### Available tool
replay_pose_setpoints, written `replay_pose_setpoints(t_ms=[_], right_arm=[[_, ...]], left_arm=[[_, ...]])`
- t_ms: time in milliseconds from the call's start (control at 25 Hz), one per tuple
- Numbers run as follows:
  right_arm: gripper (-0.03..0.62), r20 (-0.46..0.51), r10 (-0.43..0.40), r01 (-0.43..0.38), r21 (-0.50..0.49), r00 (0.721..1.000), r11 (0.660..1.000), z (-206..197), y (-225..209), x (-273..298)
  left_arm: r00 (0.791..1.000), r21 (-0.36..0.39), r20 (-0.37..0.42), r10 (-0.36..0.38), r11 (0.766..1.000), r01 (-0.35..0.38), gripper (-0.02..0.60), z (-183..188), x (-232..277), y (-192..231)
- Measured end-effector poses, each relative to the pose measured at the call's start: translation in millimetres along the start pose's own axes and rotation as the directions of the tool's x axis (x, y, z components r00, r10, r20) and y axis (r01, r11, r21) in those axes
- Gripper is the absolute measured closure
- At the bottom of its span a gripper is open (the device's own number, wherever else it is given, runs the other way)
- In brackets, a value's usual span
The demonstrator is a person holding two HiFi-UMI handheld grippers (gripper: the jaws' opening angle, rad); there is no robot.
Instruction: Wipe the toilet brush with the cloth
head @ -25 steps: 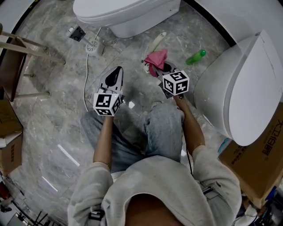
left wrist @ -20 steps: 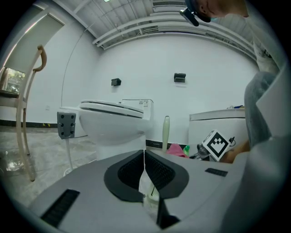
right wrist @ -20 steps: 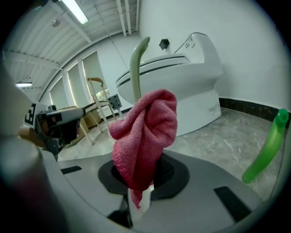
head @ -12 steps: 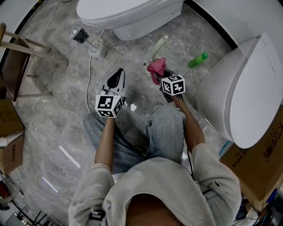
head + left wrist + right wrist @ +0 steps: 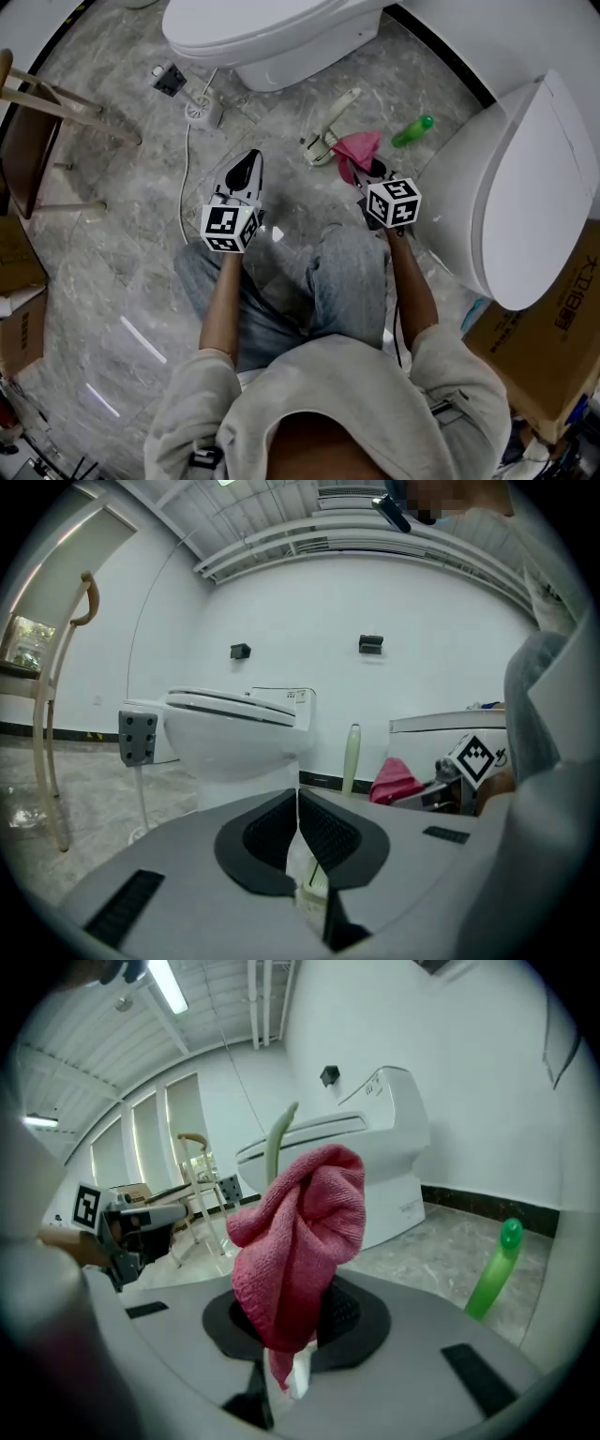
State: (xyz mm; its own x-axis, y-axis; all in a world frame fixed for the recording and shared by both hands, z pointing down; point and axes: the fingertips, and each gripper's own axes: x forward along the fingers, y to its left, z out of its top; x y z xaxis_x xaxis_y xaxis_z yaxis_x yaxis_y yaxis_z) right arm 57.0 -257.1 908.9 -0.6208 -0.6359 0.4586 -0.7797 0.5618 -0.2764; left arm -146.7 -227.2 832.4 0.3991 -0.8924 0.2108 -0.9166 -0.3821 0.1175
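Floor: grey marbled tile, glossy, with a dark skirting strip where it meets the white curved wall at the far edge. Bare white room, ribbed ceiling in the gripper views.

Two white toilets, lids down: one toilet at the far edge, a second toilet along the right edge. Wooden chair at the left edge. Socket block on the floor in front of the far toilet, with a white cable trailing toward the person.

Containers: cardboard box at the near right corner, more cardboard boxes at the near left edge; nothing of their insides shows. Green bottle on the floor between the two toilets, cap on.

Toilet brush lies on the floor in front of the far toilet, pale handle pointing toward the far wall, head end nearer the person.

Right gripper: jaws clenched on a pink cloth, which bunches up above the pads. The cloth hangs just beside the brush's head end; contact cannot be made out.

Left gripper: jaws pressed together with nothing in them, held above the floor to the left of the brush and apart from it.

Person crouches, jeans-clad knees between the two forearms
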Motion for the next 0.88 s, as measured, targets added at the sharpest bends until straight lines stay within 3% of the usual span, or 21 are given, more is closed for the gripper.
replay_pose_setpoints(t_ms=[360,560,720,880], right_arm=[[0.522,0.177,-0.059,0.070,-0.060,0.982,0.996,96,-18,-28],[0.522,0.236,-0.079,0.081,0.002,0.969,0.997,126,-35,-20],[0.522,0.255,-0.051,0.045,0.027,0.966,0.999,140,-30,-6],[0.522,0.220,-0.002,-0.012,0.062,0.975,0.998,124,-17,12]], left_arm=[[1.000,0.003,0.015,-0.013,1.000,0.013,0.557,5,1,-4],[1.000,0.013,0.009,-0.018,1.000,0.018,0.557,5,2,-7],[1.000,0.014,0.007,-0.010,1.000,0.010,0.557,5,1,-4],[1.000,0.017,0.004,-0.007,1.000,0.007,0.557,5,1,-3]])
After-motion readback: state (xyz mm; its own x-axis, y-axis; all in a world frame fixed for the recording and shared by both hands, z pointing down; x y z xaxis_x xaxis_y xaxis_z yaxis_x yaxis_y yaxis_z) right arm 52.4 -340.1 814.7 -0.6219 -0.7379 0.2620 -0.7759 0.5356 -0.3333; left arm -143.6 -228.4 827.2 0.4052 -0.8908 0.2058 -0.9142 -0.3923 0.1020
